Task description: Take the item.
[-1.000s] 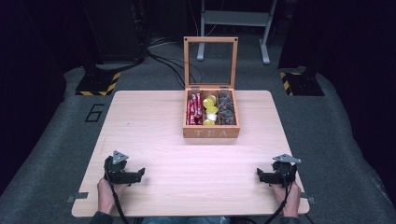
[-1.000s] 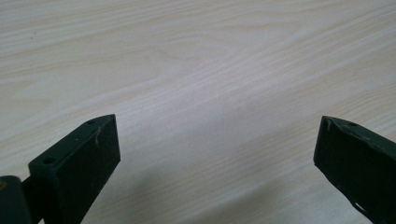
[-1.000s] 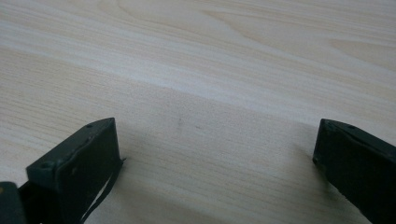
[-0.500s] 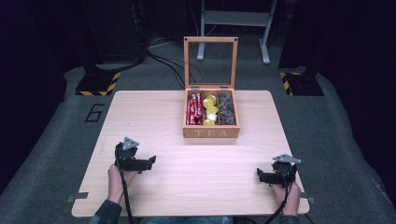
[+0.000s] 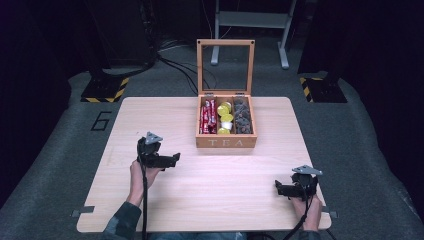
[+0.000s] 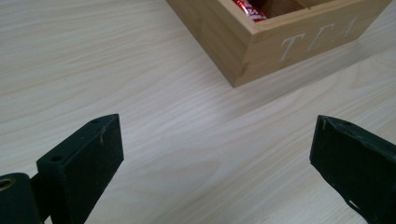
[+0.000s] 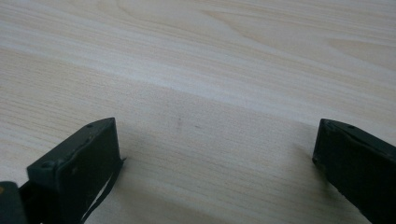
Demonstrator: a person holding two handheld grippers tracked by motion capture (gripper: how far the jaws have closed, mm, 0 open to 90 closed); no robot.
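The wooden tea box (image 5: 226, 122), lid raised, sits toward the tabletop's (image 5: 165, 120) far edge, its lettered front facing the person. The left gripper (image 5: 172, 160), jaws spread and empty, points at its front-left corner and is nearer; the right gripper (image 5: 278, 188), likewise released, rests by the near right corner.

The table (image 5: 165, 115) is pale wood with a fine grain. The tea box (image 5: 226, 142) is honey-brown with pale "TEA" lettering, holding red packets (image 5: 207, 117), yellow capsules (image 5: 224, 119) and dark grey ones (image 5: 242, 118). Both grippers (image 5: 172, 160) (image 5: 278, 189) are black. Floor markers (image 5: 105, 90) show yellow-black stripes.
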